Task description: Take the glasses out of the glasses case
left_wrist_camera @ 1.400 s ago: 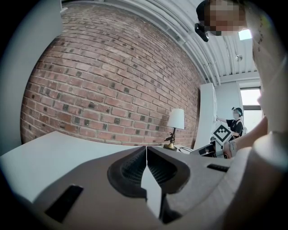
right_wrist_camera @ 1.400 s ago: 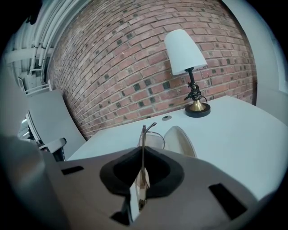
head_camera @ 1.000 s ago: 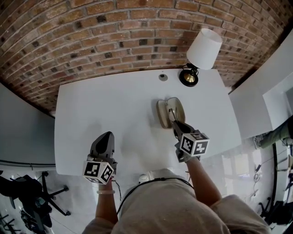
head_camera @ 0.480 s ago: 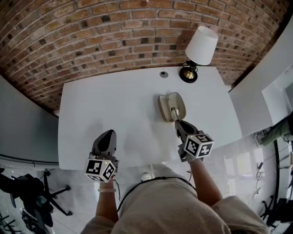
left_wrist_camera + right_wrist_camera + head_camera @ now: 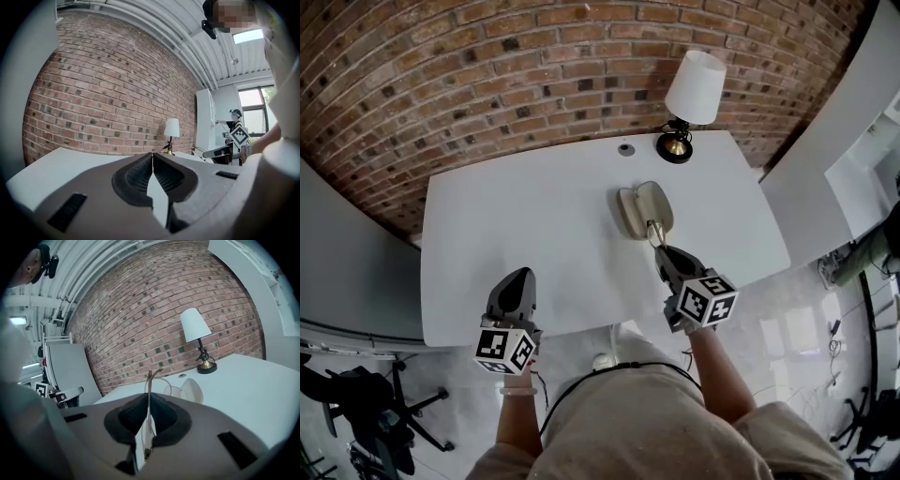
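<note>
The beige glasses case [image 5: 644, 210] lies open on the white table [image 5: 516, 225], also seen past the jaws in the right gripper view [image 5: 190, 390]. My right gripper [image 5: 660, 251] is shut on the thin gold-framed glasses [image 5: 149, 380], which stick up from between its pads. In the head view the glasses [image 5: 653, 231] hang just off the case's near edge, above the table. My left gripper [image 5: 514, 285] hovers over the table's front left edge, its jaws closed tip to tip with nothing between them [image 5: 153, 155].
A lamp with a white shade [image 5: 689, 92] stands at the table's back right corner, a small round disc [image 5: 625, 148] to its left. A brick wall runs behind the table. A black office chair [image 5: 366, 417] is on the floor at lower left.
My right gripper has drawn back toward me and risen, carrying the glasses from over the case to just off its near edge. The left gripper has barely shifted.
</note>
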Demonstrator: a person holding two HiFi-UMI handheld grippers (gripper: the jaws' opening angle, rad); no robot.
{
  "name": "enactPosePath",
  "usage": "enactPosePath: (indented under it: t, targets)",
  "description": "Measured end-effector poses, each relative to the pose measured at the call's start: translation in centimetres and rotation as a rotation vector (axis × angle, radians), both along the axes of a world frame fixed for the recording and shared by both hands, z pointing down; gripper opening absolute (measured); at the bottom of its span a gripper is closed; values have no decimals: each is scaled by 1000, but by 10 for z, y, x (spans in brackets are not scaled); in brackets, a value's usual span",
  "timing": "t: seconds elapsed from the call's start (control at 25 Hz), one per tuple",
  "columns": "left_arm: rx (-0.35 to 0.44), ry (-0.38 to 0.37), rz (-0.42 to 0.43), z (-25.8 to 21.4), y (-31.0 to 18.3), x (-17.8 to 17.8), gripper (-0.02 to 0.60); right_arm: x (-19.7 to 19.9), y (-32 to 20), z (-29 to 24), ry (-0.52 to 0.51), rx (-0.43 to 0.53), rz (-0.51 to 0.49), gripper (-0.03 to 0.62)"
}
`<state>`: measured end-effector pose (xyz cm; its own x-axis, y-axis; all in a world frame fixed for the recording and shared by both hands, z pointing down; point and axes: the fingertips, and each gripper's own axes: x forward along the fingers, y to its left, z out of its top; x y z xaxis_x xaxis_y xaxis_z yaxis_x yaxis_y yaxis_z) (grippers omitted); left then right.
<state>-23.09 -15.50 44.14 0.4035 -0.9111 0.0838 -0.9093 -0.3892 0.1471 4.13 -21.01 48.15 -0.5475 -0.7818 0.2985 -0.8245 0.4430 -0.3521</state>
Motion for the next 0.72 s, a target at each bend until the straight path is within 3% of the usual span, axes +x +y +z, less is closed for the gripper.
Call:
enactPosePath:
  t: [0.32,0.72]
  targets:
    - [13,-4,2,-2,13,-4,8,5,19,-8,-2,31,18,20]
    - [22,-10,-54,-8,18,-4,8,17,20,-20,12,92,-13,19]
